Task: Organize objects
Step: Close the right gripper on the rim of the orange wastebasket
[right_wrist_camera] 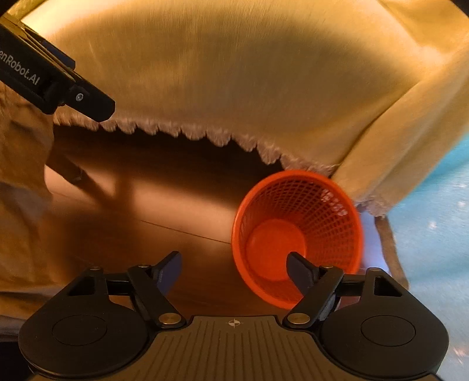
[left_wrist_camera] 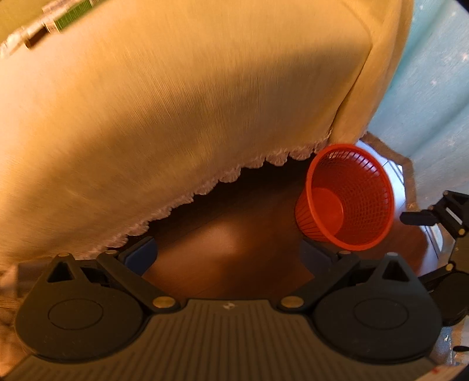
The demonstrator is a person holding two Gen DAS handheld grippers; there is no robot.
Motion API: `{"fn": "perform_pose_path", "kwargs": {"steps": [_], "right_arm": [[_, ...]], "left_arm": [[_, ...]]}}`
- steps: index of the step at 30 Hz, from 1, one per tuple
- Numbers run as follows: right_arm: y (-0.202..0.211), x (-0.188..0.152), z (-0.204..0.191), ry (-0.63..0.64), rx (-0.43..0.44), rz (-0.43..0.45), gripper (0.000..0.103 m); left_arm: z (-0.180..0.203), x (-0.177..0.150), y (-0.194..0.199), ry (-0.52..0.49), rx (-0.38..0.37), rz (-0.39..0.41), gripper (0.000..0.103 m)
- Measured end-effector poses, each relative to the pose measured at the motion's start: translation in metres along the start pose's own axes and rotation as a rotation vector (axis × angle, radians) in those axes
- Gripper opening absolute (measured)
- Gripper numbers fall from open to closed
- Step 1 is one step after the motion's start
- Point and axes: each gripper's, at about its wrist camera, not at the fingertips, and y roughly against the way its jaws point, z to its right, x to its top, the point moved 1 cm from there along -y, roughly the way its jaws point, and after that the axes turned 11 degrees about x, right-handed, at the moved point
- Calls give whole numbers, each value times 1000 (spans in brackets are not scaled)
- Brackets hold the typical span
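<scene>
A red mesh basket [left_wrist_camera: 346, 199] [right_wrist_camera: 296, 234] stands upright and empty on the brown wooden floor, by the corner of a table draped in a yellow cloth. My left gripper [left_wrist_camera: 228, 255] is open above the bare floor to the basket's left, with nothing between its blue pads. My right gripper [right_wrist_camera: 234, 263] is open too and points down. Its right fingertip [right_wrist_camera: 296, 263] shows over the basket's inside and its left fingertip over the floor, so the near rim lies between them. I cannot tell whether anything touches.
The yellow tablecloth [left_wrist_camera: 190, 117] [right_wrist_camera: 234, 82] with a lace hem hangs low over the floor. A table leg [right_wrist_camera: 390, 249] stands right of the basket, with a teal surface [left_wrist_camera: 433, 88] beyond. Green boxes [left_wrist_camera: 73, 14] lie on the table. The left gripper's black body [right_wrist_camera: 58, 82] crosses the right wrist view.
</scene>
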Motion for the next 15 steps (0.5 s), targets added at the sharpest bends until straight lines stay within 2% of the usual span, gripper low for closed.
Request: {"fn": "perform_pose_path", "kwargs": {"steps": [5,15], "right_arm": [[-50,-12,20,57,-9,-11,72],[-133,-39,46,230,17,-51,41]], "left_arm": [[10,-12,-51,12,-11,-6,97],[30,-33,-129,13,-20,-35,95]]}}
